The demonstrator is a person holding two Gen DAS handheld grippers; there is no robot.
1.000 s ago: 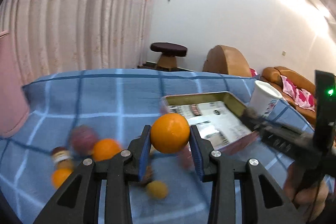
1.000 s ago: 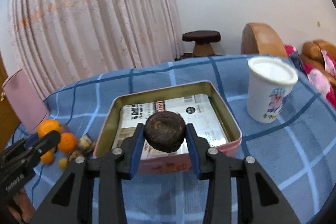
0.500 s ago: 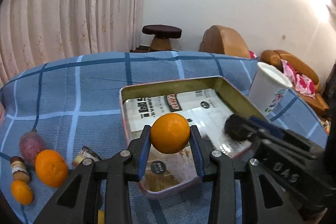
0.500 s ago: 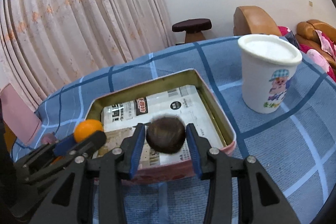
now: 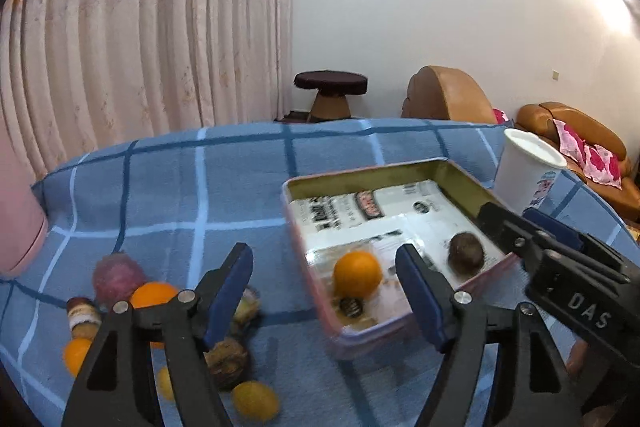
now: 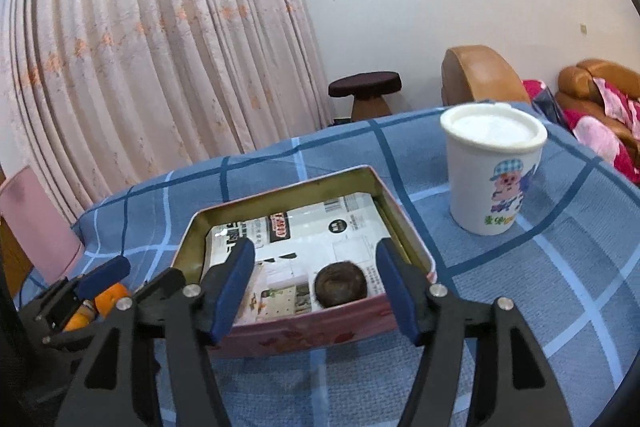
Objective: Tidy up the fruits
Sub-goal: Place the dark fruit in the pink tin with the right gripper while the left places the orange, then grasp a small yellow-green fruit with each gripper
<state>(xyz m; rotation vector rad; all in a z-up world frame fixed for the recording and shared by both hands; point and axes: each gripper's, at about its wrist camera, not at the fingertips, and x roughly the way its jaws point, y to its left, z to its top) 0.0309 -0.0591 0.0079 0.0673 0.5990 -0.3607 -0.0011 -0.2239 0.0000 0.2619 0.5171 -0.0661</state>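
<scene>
On the blue checked cloth (image 5: 168, 195), seen from the left wrist, sits a pink tin (image 5: 368, 333) with printed paper on its floor. An orange (image 5: 357, 274) lies inside the tin near its front wall, and a dark brown fruit (image 5: 465, 253) lies inside near its right wall. The left gripper (image 5: 324, 291) stands wide apart and holds nothing; half a second ago it pinched the orange, and its jaws have just been opening. To the left of the tin lies a pile of fruit (image 5: 154, 297), partly hidden behind the gripper's fingers and blurry. The right gripper (image 5: 532, 223) reaches over the tin's right wall, and its far side is cut off. A white cup (image 5: 528, 179) stands behind the tin.

From the right wrist, the dark brown fruit (image 6: 340, 284) rests in the tin (image 6: 304, 337) just behind the front wall, which hides its lower part. The right gripper (image 6: 316, 283) is spread with nothing in its grip; its jaws have just been opening, and before that they held this fruit. The left gripper (image 6: 102, 273) shows left of the tin, with only one finger clear. The white cup (image 6: 492, 171) stands right of the tin.
</scene>
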